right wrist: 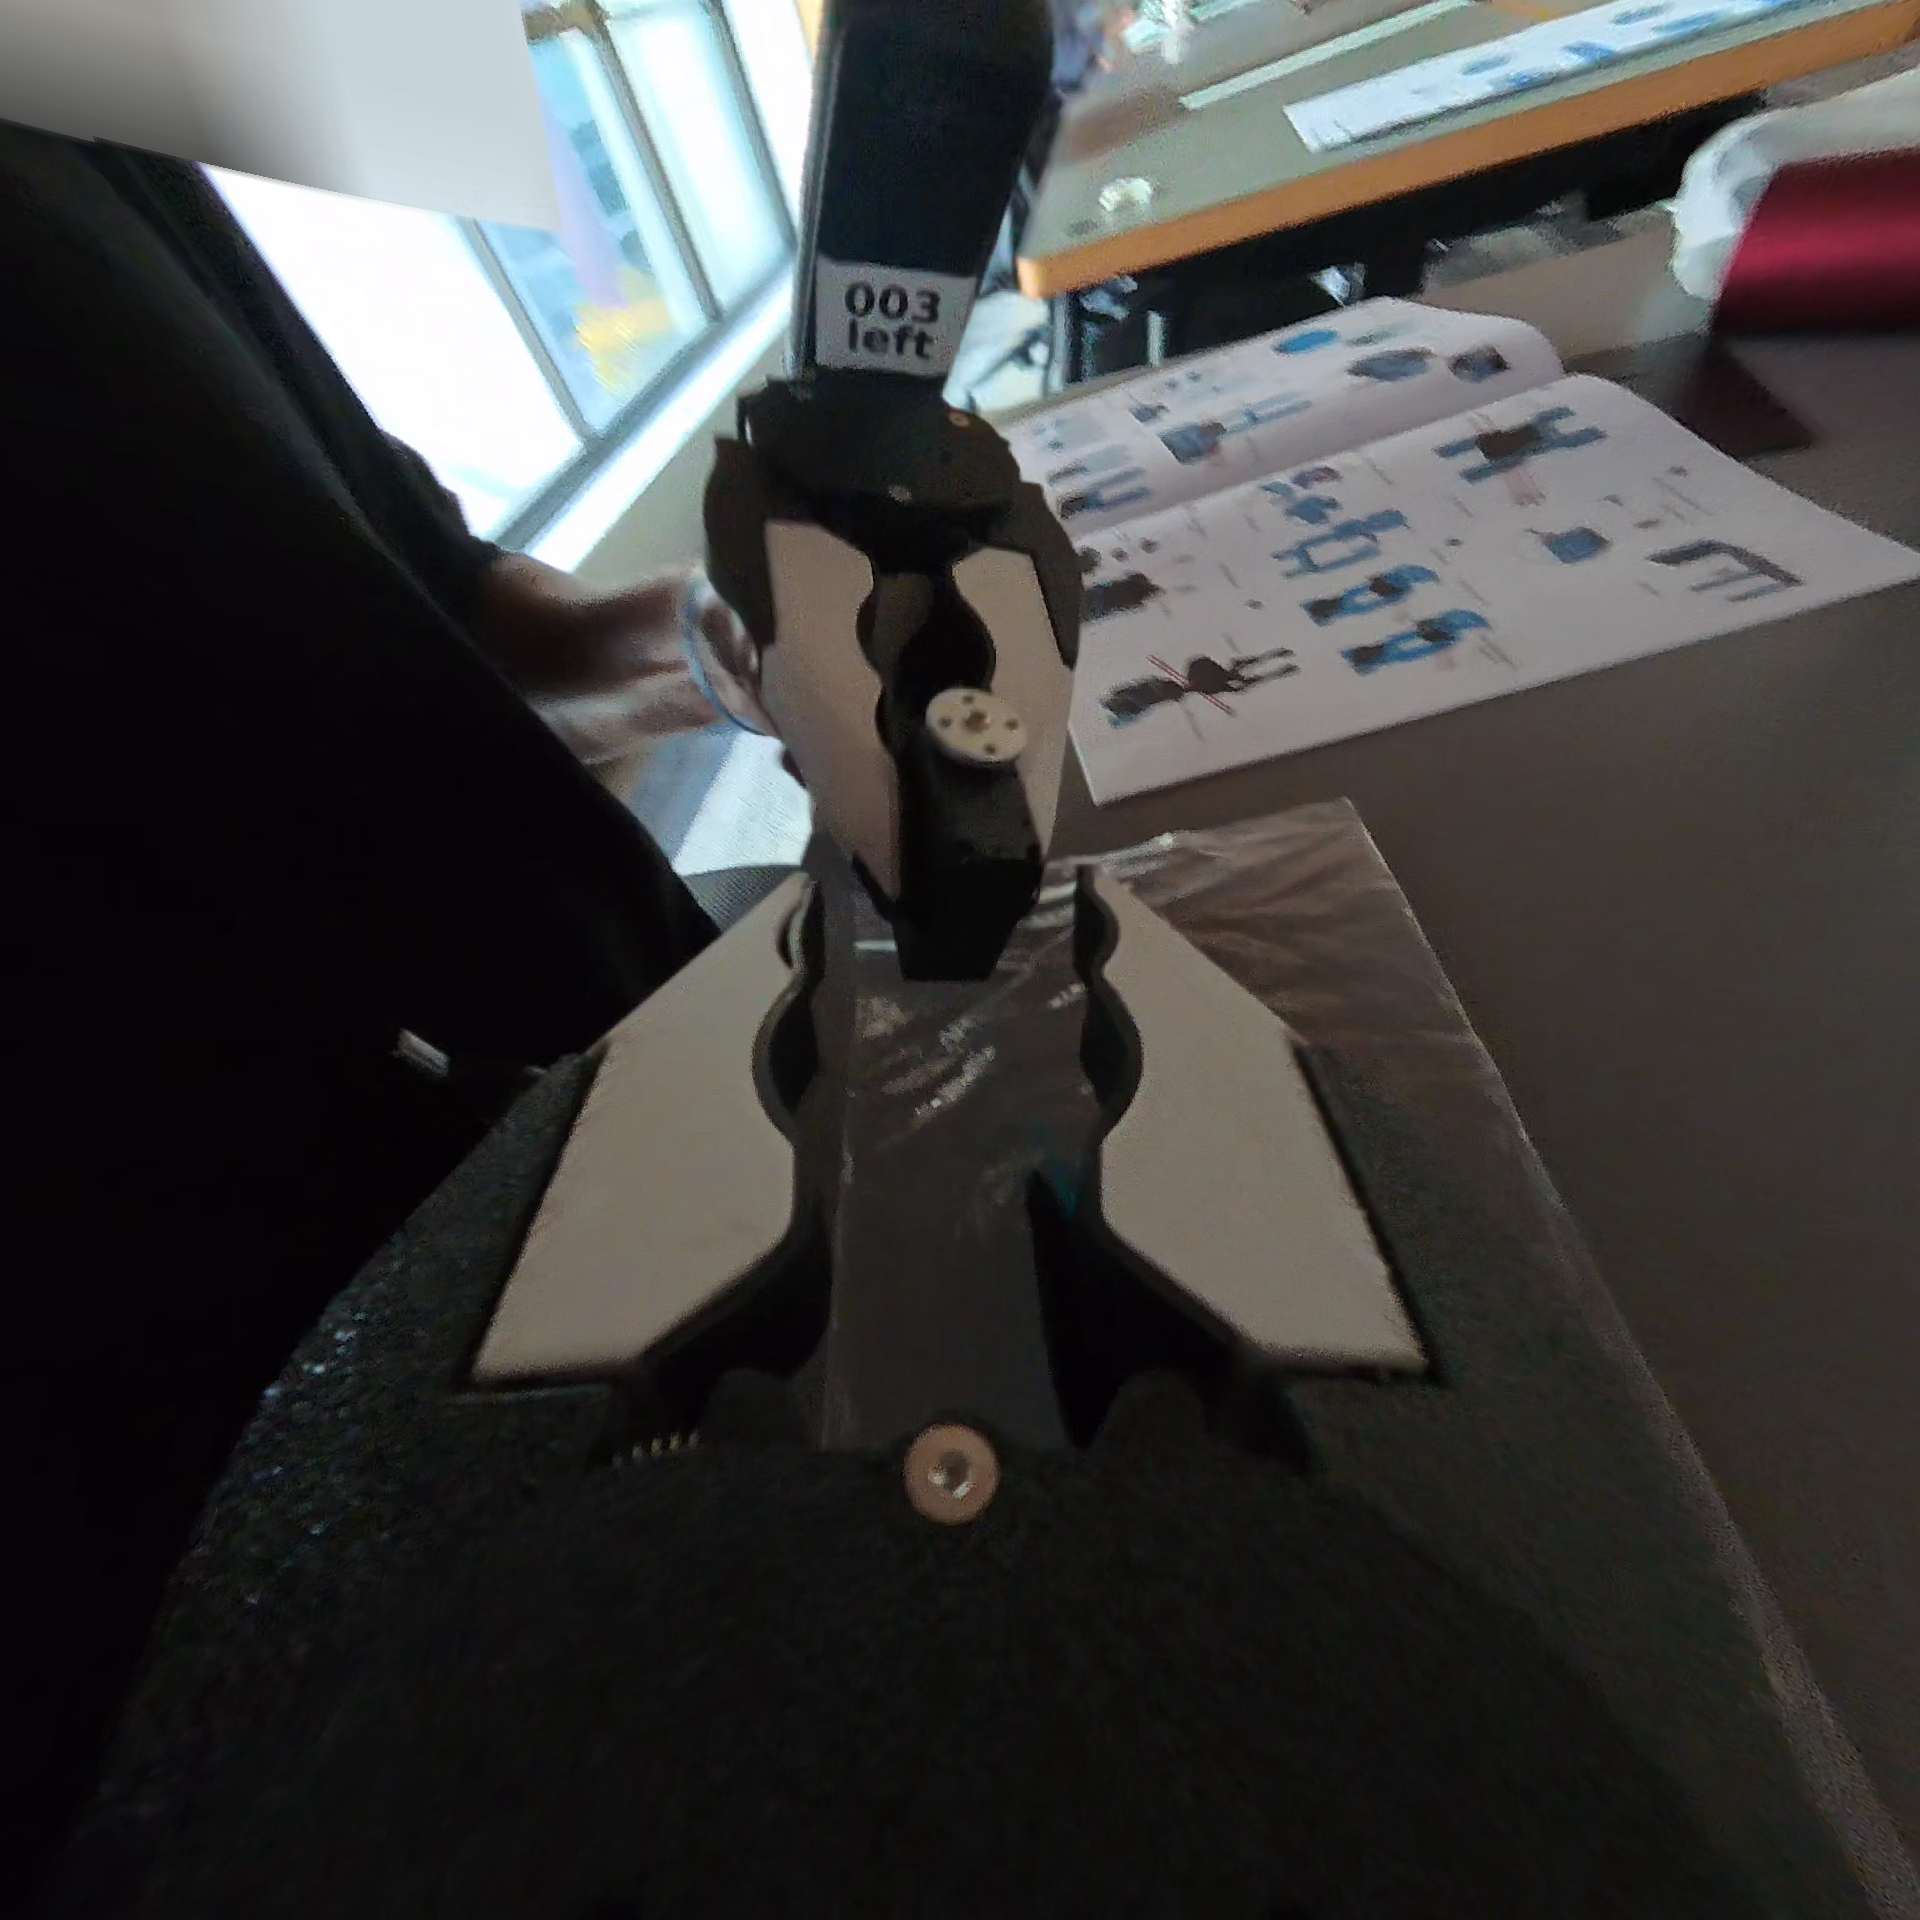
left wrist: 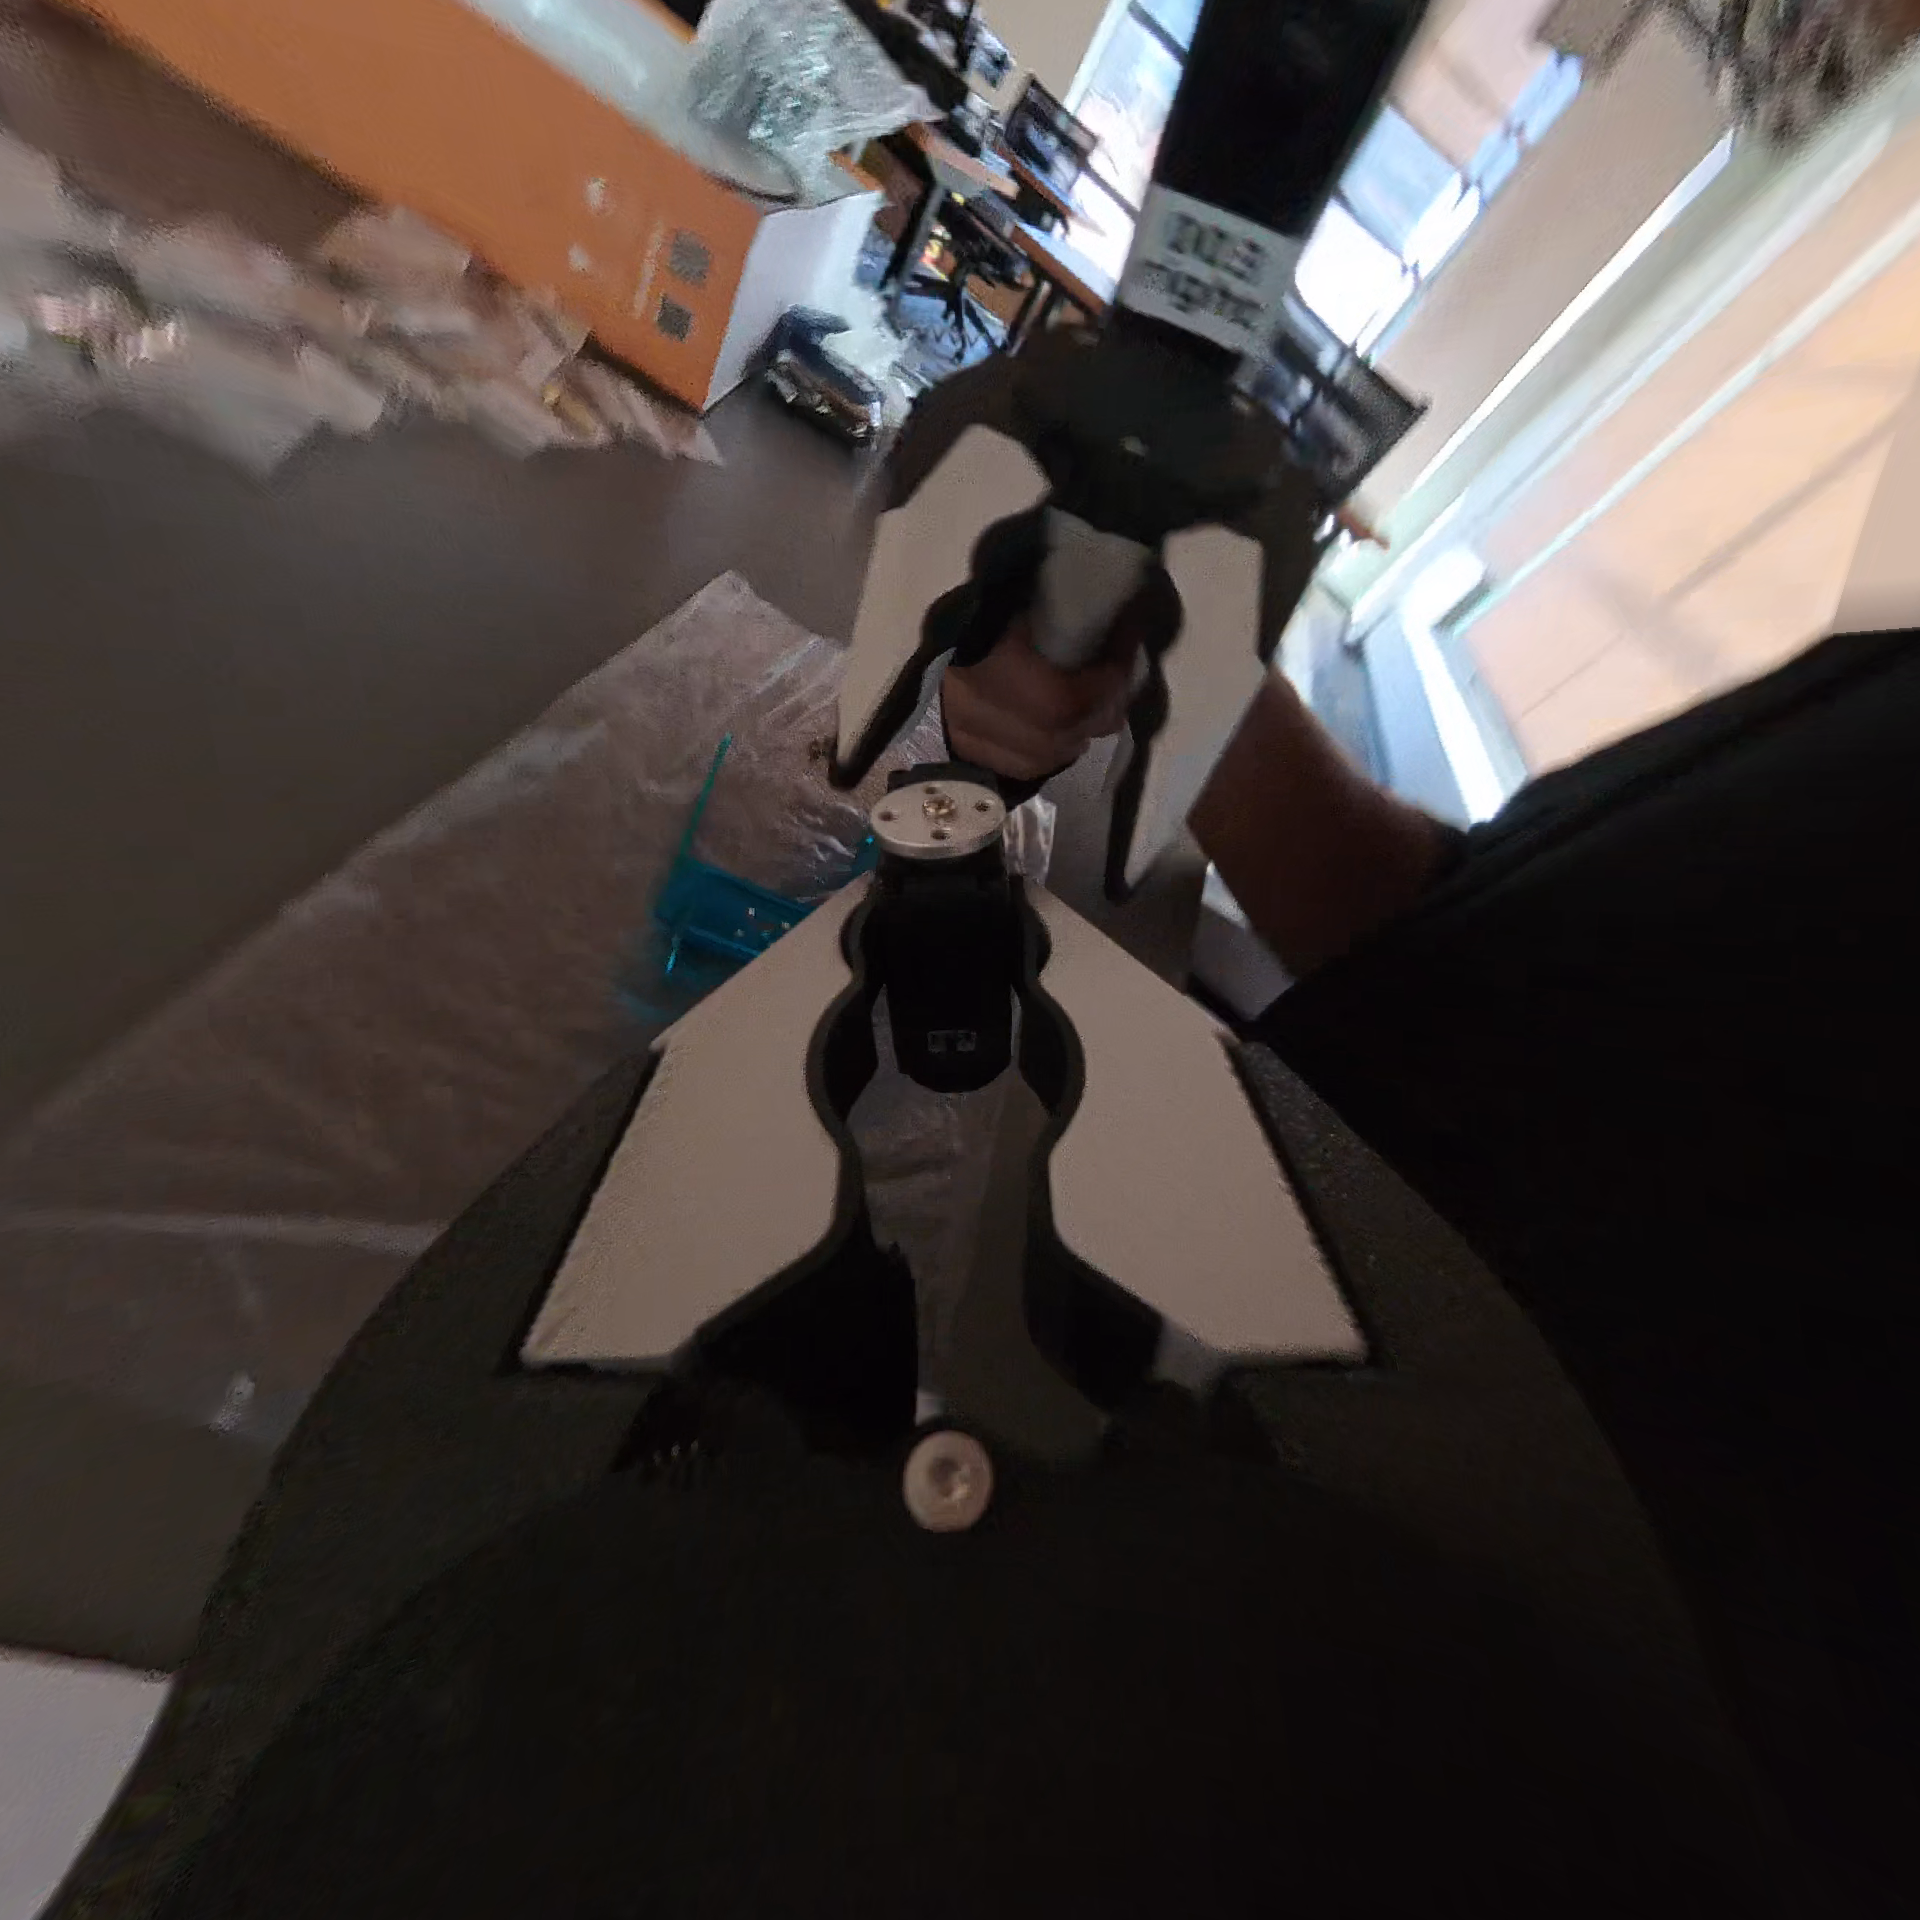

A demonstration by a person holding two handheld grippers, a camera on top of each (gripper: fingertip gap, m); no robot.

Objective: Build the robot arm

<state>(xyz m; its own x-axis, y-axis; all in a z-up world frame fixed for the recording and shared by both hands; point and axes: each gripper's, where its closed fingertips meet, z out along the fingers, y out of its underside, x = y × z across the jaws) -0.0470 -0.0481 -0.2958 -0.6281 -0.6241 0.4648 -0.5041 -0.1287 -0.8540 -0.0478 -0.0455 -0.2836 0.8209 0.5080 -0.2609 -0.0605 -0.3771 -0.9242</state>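
Observation:
My left gripper (left wrist: 948, 902) is shut on a black servo motor (left wrist: 940, 1003) whose round silver horn (left wrist: 938, 821) sticks out past the fingertips. In the right wrist view the left gripper (right wrist: 961, 868) hangs tip-down and holds the servo (right wrist: 966, 883) with the horn (right wrist: 977, 727) facing the camera. My right gripper (right wrist: 945, 899) is open and empty. The lower end of the servo sits between its fingertips, and I cannot tell whether they touch it. In the left wrist view the right gripper (left wrist: 982, 831) stands just beyond the horn, jaws spread, held by a hand (left wrist: 1023, 717).
A clear plastic bag (right wrist: 1278, 935) lies on the grey table (right wrist: 1662, 987) under the grippers. An open instruction booklet (right wrist: 1455, 540) lies beyond it. Blue metal parts (left wrist: 727, 920) lie on plastic wrap (left wrist: 468, 935). A person's dark clothing (left wrist: 1610, 1143) is close by.

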